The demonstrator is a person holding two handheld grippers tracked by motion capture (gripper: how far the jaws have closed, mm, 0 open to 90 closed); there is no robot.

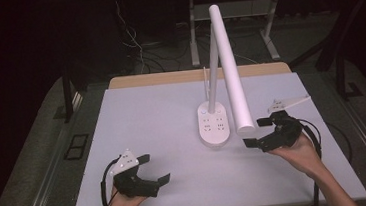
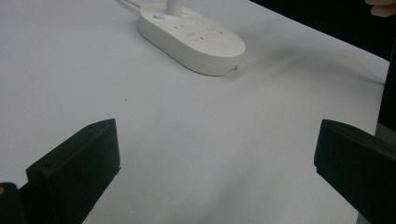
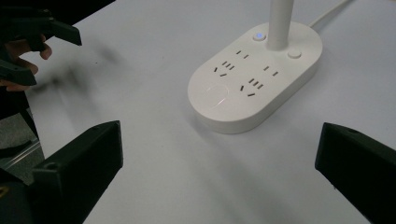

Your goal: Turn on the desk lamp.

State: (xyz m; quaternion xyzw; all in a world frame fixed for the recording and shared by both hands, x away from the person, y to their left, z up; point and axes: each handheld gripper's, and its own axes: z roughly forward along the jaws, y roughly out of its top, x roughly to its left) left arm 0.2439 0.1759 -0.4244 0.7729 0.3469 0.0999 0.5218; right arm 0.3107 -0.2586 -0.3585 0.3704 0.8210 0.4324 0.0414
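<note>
A white desk lamp stands right of the table's middle. Its oval base [image 1: 214,125] carries socket slots and buttons, and a slim stem rises from it. The long tube head [image 1: 231,73] slants down toward the front right. My left gripper [image 1: 155,168] rests near the front left edge, open and holding nothing; the base [image 2: 194,35] lies well ahead of its jaws [image 2: 217,158]. My right gripper [image 1: 257,132] is open just right of the base, under the tip of the tube. The base [image 3: 254,77] sits ahead of its jaws [image 3: 219,163], apart from them.
The white table top [image 1: 162,115] has a wooden strip along its far edge. A thin white cable [image 1: 205,81] runs back from the lamp base. Behind the table are metal desk legs [image 1: 193,32] and loose wires on a dark floor. The left gripper [image 3: 32,37] appears far off.
</note>
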